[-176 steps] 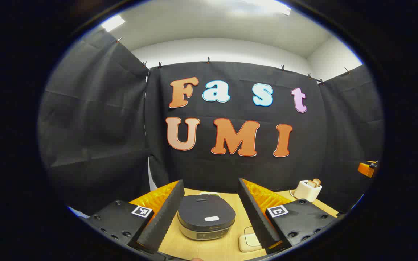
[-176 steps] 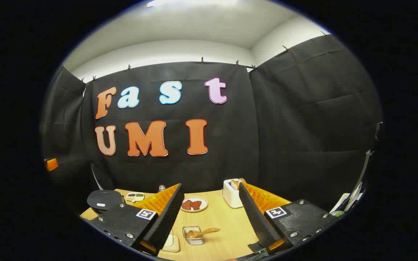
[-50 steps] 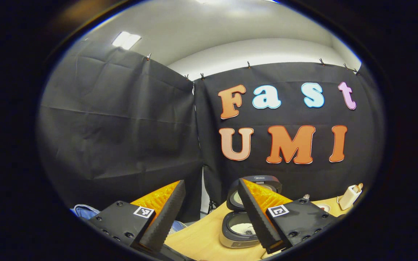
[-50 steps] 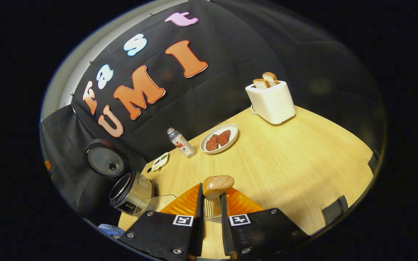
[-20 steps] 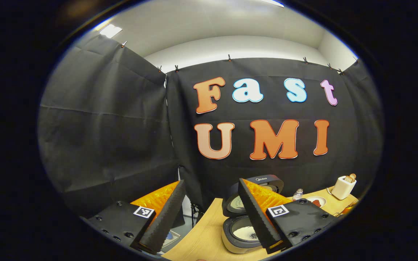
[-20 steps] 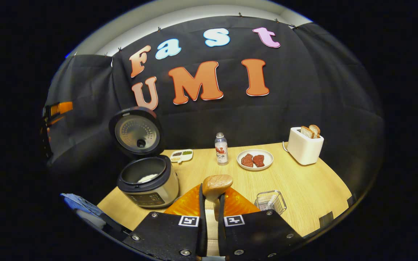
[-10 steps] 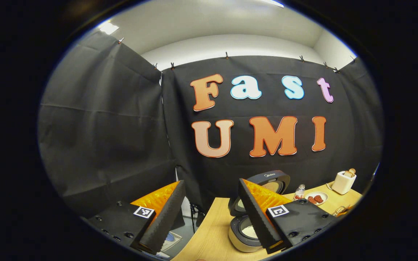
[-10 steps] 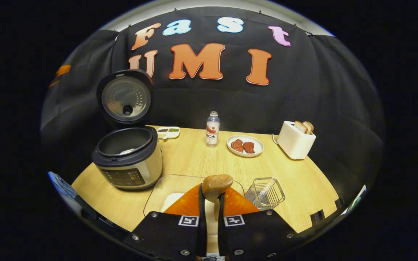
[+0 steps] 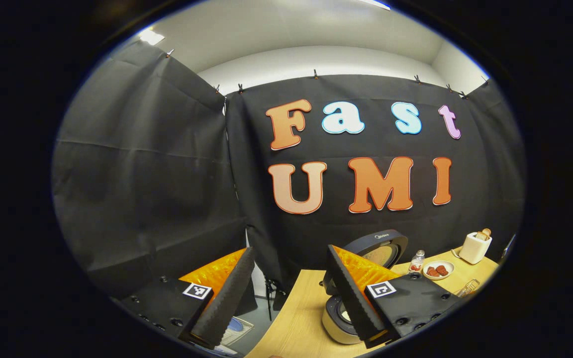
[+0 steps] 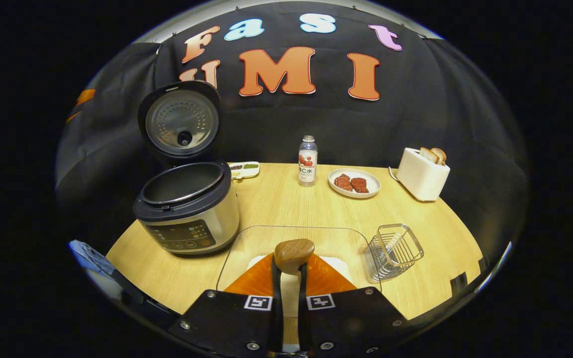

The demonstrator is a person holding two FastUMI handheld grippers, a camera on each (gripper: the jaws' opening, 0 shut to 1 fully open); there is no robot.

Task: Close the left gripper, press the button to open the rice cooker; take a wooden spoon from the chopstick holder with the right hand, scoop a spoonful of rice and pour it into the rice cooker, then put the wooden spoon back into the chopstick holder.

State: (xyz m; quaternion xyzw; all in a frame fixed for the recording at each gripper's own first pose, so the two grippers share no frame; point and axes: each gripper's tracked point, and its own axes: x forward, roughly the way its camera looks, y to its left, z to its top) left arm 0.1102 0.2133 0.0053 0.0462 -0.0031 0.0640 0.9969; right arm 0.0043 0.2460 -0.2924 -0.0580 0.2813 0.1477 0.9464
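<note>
- The right claw (image 10: 289,288) is gripping the brown wooden spoon (image 10: 293,255) between its two fingers, with the rounded bowl of the spoon sticking out just past the fingertips.
- Directly ahead of and below that claw, a clear rectangular container holding white rice (image 10: 296,243) is sitting on the light wooden table (image 10: 286,204).
- Ahead and to the left of the right claw, the silver rice cooker with a dark rim (image 10: 187,209) is standing with its round lid (image 10: 181,119) tilted up (the inner pot is showing).
- Just to the right of the right claw, the wire chopstick holder (image 10: 395,251) is standing beside the rice container.
- Farther ahead of it are standing a small clear bottle (image 10: 308,160), a white plate with two reddish pieces (image 10: 354,182) and a white toaster with bread slices (image 10: 422,173).
- The left claw (image 9: 286,293) is hanging with its fingers spread apart, gripping nothing; the rice cooker (image 9: 338,318) is lying ahead, partly behind the right-hand finger.
</note>
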